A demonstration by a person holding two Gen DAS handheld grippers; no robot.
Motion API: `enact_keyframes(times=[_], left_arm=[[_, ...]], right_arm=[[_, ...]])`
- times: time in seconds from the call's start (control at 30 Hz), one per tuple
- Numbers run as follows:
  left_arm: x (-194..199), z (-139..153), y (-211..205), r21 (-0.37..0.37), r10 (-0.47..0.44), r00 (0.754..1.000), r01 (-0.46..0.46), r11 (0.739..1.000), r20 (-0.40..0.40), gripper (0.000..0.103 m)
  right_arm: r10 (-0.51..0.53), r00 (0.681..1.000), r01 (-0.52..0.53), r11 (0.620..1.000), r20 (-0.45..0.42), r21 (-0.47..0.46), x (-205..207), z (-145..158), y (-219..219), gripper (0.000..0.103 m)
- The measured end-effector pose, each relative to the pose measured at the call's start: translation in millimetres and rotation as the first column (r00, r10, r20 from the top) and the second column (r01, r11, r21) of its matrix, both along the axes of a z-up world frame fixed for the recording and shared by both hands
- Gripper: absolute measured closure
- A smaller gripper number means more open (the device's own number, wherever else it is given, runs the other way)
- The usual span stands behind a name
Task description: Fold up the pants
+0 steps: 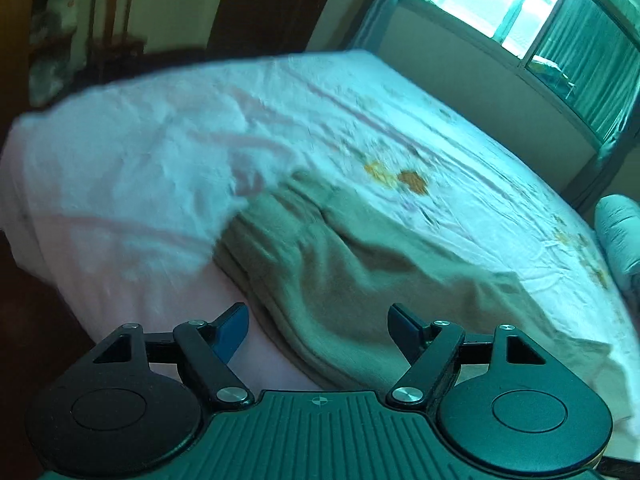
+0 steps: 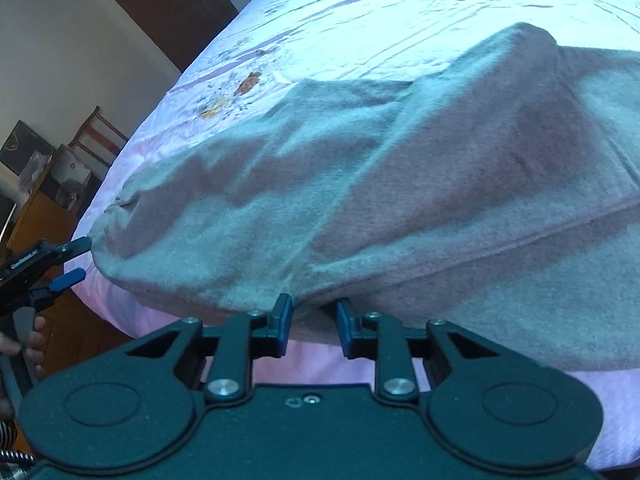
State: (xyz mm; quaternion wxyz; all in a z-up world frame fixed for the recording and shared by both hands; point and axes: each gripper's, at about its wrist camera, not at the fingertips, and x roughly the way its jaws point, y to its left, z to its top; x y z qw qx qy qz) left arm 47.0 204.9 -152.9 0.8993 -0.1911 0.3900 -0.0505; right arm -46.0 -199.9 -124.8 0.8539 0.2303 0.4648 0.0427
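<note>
Right wrist view: pants (image 2: pixel 400 184) heaped at bed (image 2: pixel 352 16) edge.
Left gripper (image 1: pixel 318 326) fingers apart, empty; right gripper (image 2: pixel 313 316) fingers slightly apart, clear of cloth.

Both tools are built alike. The left gripper (image 1: pixel 318 330) has black linkage arms with triangular cut-outs, silver screws at each joint and two round black discs at its base. Between the discs sits a dark ribbed plate marked with a small crosshair. Its fingers (image 1: pixel 231 332) carry blue pads. The right gripper (image 2: pixel 313 322) has the same black arms, silver screws and blue-padded fingers (image 2: pixel 283 320) — its middle plate is plain, with a small screw and a faint heart-shaped outline. Seen from the right wrist, the left tool bears small white lettering on its side, too small to read. Below it, a hand (image 2: pixel 30 344) is partly visible, wrapped around a dark handle.
</note>
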Motion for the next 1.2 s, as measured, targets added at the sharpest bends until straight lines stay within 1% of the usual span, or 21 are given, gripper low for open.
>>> enact_keyframes(times=[0.03, 0.17, 0.23, 0.27, 0.3, 0.33, 0.4, 0.43, 0.53, 0.6, 0.63, 0.67, 0.7, 0.73, 0.8, 0.87, 1.03, 1.07, 1.13, 1.17, 1.2], left_arm=[[-1.8, 0.4, -3.7, -0.023, -0.012, 1.000, 0.012, 1.000, -0.004, 0.028], [-9.0, 5.2, -42.7, -0.001, -0.147, 0.989, 0.147, 0.989, 0.020, 0.028], [-9.6, 3.6, -60.1, 0.001, -0.174, 0.985, 0.174, 0.985, 0.015, 0.028], [-8.4, 0.1, -62.8, -0.002, -0.153, 0.988, 0.153, 0.988, -0.004, 0.028], [-6.0, -3.7, -58.8, -0.010, -0.093, 0.995, 0.093, 0.996, -0.022, 0.028], [-5.2, -6.2, -48.2, -0.031, -0.007, 0.999, 0.006, 0.999, -0.033, 0.028], [-5.4, -6.9, -19.5, -0.095, 0.156, 0.987, -0.158, 0.983, -0.023, 0.028], [-3.3, -6.8, -6.9, -0.101, 0.211, 0.977, -0.212, 0.972, -0.022, 0.028], [8.6, -12.1, 21.3, -0.124, 0.279, 0.960, -0.280, 0.952, -0.024, 0.028], [16.8, -15.8, 26.9, -0.131, 0.278, 0.960, -0.278, 0.952, -0.020, 0.036], [22.3, -18.4, 26.5, -0.127, 0.265, 0.964, -0.266, 0.955, -0.024, 0.048], [27.8, -21.8, 26.5, -0.133, 0.255, 0.966, -0.258, 0.957, -0.035, 0.056], [30.4, -25.5, 27.6, -0.152, 0.253, 0.967, -0.256, 0.955, -0.043, 0.059], [34.2, -28.3, 25.9, -0.158, 0.247, 0.968, -0.252, 0.955, -0.047, 0.068], [37.4, -29.4, 22.0, -0.120, 0.250, 0.968, -0.251, 0.961, -0.026, 0.079], [41.6, -29.8, 20.9, -0.103, 0.248, 0.969, -0.247, 0.964, -0.003, 0.083], [37.2, -17.5, 23.5, -0.092, 0.258, 0.964, -0.251, 0.964, 0.067, 0.085], [39.3, -18.7, 25.2, -0.084, 0.246, 0.967, -0.241, 0.967, 0.059, 0.085], [42.1, -34.6, 28.9, -0.072, 0.237, 0.971, -0.237, 0.969, -0.009, 0.085], [42.1, -40.8, 28.6, -0.066, 0.230, 0.973, -0.232, 0.971, -0.025, 0.084], [41.2, -40.7, 26.3, -0.050, 0.218, 0.976, -0.219, 0.975, -0.013, 0.084]], right_arm=[[-0.001, 1.000, 0.001, 1.000, 0.002, -0.003, -1.8, 0.6, -1.3, 0.086], [-0.020, 1.000, 0.020, 1.000, 0.010, 0.000, -9.6, 4.3, -9.6, 0.084], [-0.044, 0.999, 0.044, 0.999, 0.012, 0.001, -13.0, 4.5, -17.0, 0.083], [-0.057, 0.998, 0.057, 0.998, 0.013, 0.006, -14.8, 4.7, -20.5, 0.082], [-0.066, 0.998, 0.066, 0.998, 0.013, 0.010, -16.2, 4.7, -22.8, 0.082], [-0.072, 0.997, 0.072, 0.997, 0.013, 0.012, -17.3, 4.8, -24.3, 0.082], [-0.072, 0.997, 0.071, 0.997, 0.025, 0.019, -19.7, 7.0, -25.6, 0.081], [-0.068, 0.997, 0.068, 0.998, 0.035, 0.012, -21.5, 8.9, -25.3, 0.080], [-0.069, 0.996, 0.069, 0.998, 0.051, -0.006, -22.4, 9.1, -25.9, 0.079], [-0.074, 0.997, 0.073, 0.997, 0.033, 0.010, -19.7, 5.0, -26.9, 0.079], [-0.074, 0.997, 0.073, 0.997, 0.030, 0.012, -18.7, 3.6, -26.1, 0.079], [-0.072, 0.997, 0.072, 0.997, 0.029, 0.011, -20.0, 3.5, -26.3, 0.079], [-0.070, 0.997, 0.070, 0.998, 0.028, 0.012, -19.8, 3.1, -25.2, 0.079], [-0.067, 0.997, 0.067, 0.998, 0.026, 0.015, -19.6, 2.8, -24.4, 0.079], [-0.065, 0.998, 0.065, 0.998, 0.026, 0.014, -18.5, 3.4, -22.6, 0.079], [-0.066, 0.997, 0.066, 0.998, 0.028, 0.010, -18.3, 4.0, -22.9, 0.079], [-0.078, 0.997, 0.078, 0.997, 0.028, 0.000, -15.9, 3.5, -23.2, 0.079], [-0.074, 0.997, 0.075, 0.997, 0.031, -0.003, -16.0, 3.7, -22.9, 0.079], [-0.069, 0.997, 0.069, 0.998, 0.034, -0.004, -15.4, 4.5, -22.2, 0.079], [-0.071, 0.997, 0.071, 0.997, 0.036, -0.003, -16.2, 4.3, -23.4, 0.079], [-0.070, 0.997, 0.070, 0.998, 0.032, -0.002, -15.7, 3.1, -23.7, 0.079]])
